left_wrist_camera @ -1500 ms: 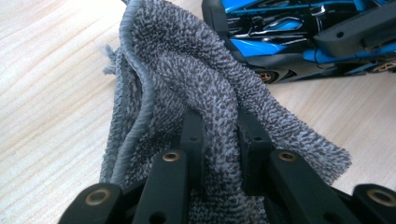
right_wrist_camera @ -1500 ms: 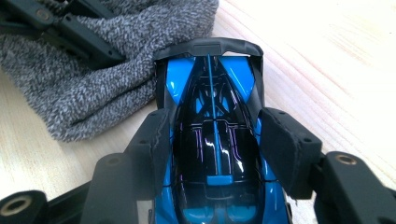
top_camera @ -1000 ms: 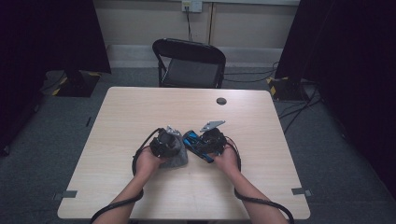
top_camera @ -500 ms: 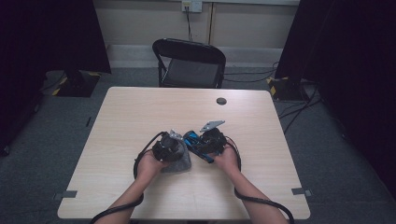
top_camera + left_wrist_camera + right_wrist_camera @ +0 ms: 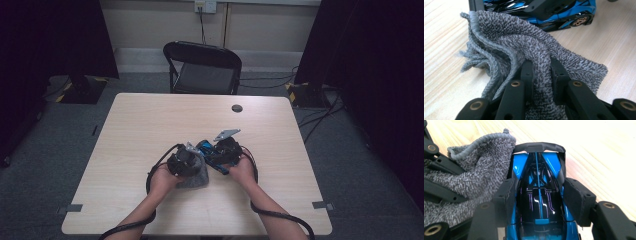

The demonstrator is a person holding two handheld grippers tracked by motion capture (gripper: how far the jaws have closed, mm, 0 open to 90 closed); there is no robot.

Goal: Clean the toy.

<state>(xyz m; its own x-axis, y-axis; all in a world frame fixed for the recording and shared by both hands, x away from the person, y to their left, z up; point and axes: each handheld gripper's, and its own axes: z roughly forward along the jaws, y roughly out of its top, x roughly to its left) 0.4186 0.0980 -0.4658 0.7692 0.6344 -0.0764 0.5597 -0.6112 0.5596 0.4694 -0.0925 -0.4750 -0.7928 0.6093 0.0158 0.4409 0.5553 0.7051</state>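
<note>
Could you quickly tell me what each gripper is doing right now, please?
Left gripper: closed on the grey cloth.
Right gripper: closed on the blue toy car.

grey cloth [image 5: 534, 47] bunched, on table | blue-black toy car [image 5: 537, 195] touching it

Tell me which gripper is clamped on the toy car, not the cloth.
The right gripper: its jaws squeeze the blue and black toy car. The left gripper pinches the grey cloth.

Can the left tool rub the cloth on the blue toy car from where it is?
Probably yes. The left tool is shut on the grey cloth, and the blue toy car, clamped in the right tool, sits right beside it, the cloth's edge already against the car's side.
</note>
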